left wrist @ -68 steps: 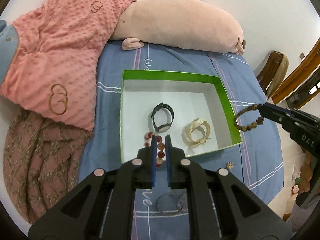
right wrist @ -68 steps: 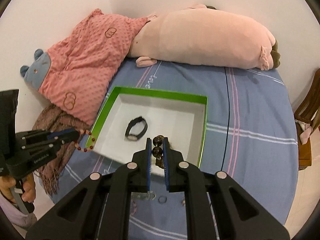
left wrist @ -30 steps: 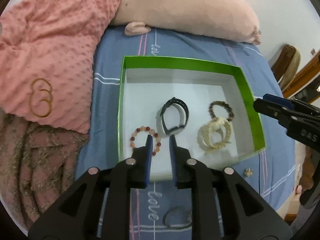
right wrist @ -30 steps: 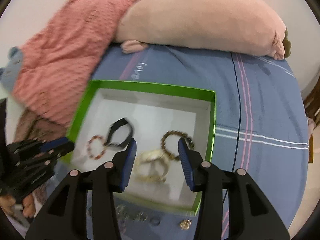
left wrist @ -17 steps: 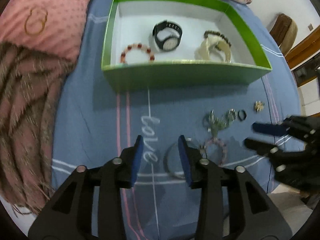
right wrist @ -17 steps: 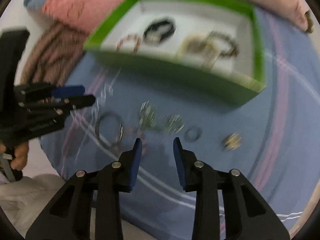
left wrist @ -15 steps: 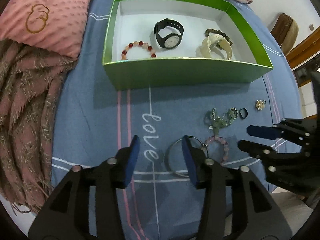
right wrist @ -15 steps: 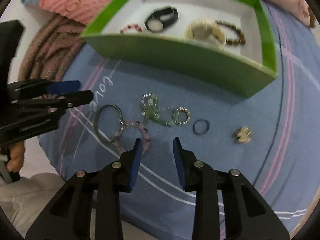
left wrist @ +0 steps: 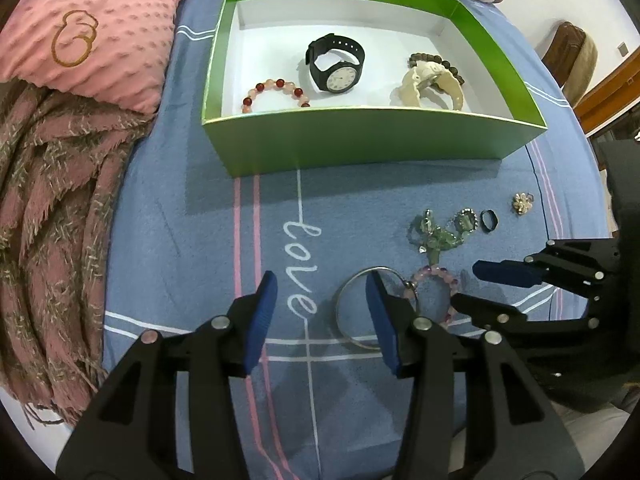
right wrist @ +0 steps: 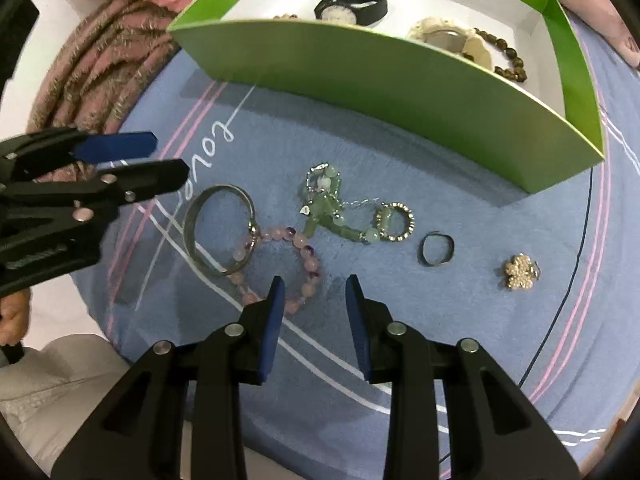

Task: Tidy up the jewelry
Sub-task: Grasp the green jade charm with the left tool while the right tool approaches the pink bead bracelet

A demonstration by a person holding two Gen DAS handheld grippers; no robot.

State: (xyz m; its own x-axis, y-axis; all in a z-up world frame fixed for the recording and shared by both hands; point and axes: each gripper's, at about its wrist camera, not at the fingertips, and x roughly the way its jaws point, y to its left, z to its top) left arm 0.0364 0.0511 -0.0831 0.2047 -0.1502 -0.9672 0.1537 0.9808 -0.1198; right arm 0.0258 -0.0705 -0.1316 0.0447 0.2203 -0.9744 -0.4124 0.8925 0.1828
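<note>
Only the left wrist view is showing the red bead bracelet (left wrist: 275, 93) lying whole in the green box (left wrist: 372, 140), while both grippers, left gripper (left wrist: 320, 280) and right gripper (right wrist: 314, 286), are hovering spread and empty over the silver bangle (right wrist: 218, 236) and pink bead bracelet (right wrist: 280, 268) on the blue sheet (left wrist: 192, 240).

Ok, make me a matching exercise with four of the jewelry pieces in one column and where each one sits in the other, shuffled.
Things:
1. black watch
2. metal bangle
3. flower brooch
4. pink bead bracelet

Places:
A. on the blue sheet, farthest right of the loose pieces
B. inside the green box
C. on the sheet, just ahead of the open right claw
D. on the sheet, overlapping the pink beads, nearest the open left claw

Pairs: 1-B, 2-D, 3-A, 4-C
</note>
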